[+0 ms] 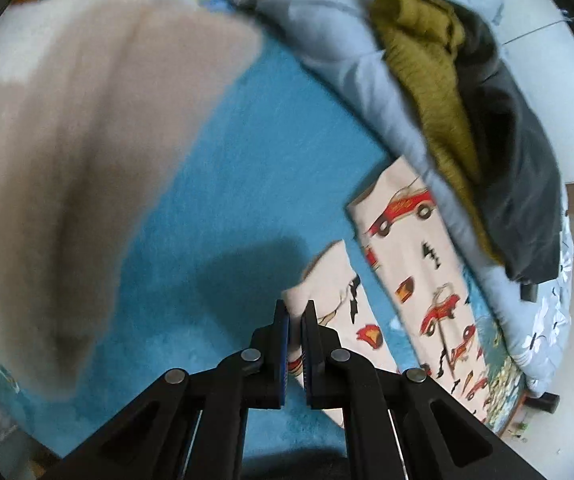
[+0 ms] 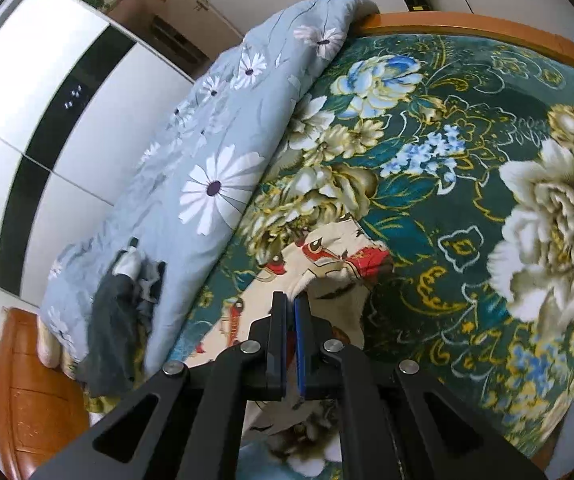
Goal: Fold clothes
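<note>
A cream garment printed with red cars [image 1: 419,264] lies on the blue part of the bed cover [image 1: 247,168]. My left gripper [image 1: 296,312] is shut on one edge of it, low in the left wrist view. In the right wrist view the same car-print garment [image 2: 327,276] is bunched on the green floral bed cover [image 2: 447,152]. My right gripper [image 2: 290,308] is shut on a fold of it.
An olive knit [image 1: 423,76] and a dark grey garment [image 1: 515,152] lie piled on a grey-blue daisy quilt [image 2: 207,152] along the bed's side. A blurred beige cloth [image 1: 67,160] covers the left. A white wardrobe [image 2: 39,92] and wooden bed frame [image 2: 487,24] stand beyond.
</note>
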Demonstrator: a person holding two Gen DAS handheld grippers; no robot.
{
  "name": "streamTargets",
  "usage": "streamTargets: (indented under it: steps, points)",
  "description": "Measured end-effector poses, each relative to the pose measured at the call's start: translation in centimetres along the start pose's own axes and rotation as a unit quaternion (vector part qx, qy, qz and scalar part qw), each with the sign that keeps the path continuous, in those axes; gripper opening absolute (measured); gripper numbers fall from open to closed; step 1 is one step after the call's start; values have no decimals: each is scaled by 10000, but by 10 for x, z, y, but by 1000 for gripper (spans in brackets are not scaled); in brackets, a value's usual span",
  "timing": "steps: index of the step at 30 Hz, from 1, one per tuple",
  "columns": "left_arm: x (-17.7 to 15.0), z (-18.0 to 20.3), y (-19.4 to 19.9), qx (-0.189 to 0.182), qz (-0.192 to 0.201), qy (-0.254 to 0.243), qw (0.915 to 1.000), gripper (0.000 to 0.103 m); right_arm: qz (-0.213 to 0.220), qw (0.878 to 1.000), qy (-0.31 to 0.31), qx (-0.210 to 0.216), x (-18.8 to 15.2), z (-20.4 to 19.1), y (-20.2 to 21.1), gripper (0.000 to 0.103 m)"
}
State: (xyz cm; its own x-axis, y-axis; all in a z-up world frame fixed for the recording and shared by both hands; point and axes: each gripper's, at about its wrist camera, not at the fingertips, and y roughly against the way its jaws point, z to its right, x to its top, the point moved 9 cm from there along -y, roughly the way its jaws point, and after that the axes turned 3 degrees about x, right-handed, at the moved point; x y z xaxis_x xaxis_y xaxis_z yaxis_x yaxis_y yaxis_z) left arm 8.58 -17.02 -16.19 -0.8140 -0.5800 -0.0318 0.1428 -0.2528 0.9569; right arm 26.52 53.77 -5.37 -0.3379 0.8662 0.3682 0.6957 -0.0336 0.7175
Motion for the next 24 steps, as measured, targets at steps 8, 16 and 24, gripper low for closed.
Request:
streamTargets:
  steps: [8,16,24]
  points:
    - [33,42,-30,-72,-368,242,9990,6,-180,9992,-328,150,11,18,-31,3]
    - [85,116,-78,203,-418,567,9973,6,-535,9976,-331,-297,51,4,-123,3]
    - [105,140,-94,-604,-257,560,9963,9,-691,9948,-440,-612,56,20,-164,4]
